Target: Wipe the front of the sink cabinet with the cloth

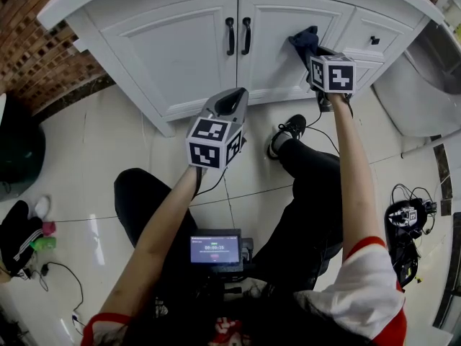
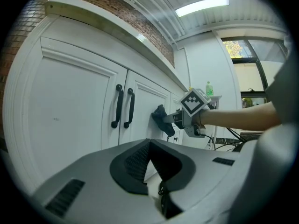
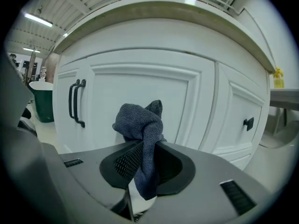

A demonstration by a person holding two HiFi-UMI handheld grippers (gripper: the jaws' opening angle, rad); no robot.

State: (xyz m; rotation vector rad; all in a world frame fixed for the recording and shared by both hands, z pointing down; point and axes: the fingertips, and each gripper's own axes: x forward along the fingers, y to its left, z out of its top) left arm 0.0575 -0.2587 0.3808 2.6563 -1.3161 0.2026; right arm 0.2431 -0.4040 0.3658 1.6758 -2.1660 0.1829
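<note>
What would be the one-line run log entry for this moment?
right claw: shut on dark blue woven cloth, against white right cabinet door | left claw: shut, empty, off the door

The cloth (image 3: 139, 122), dark blue-grey and bunched into a knot, is sitting pinched in the right gripper (image 3: 142, 148), seemingly pressing against the right-hand door (image 1: 277, 20) of the white sink cabinet (image 1: 173, 56), whose panelled doors are standing shut, black handles (image 1: 238, 34) side by side.

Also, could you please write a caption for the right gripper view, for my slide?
Right claw shut on a dark blue cloth, held before the white cabinet door.
</note>
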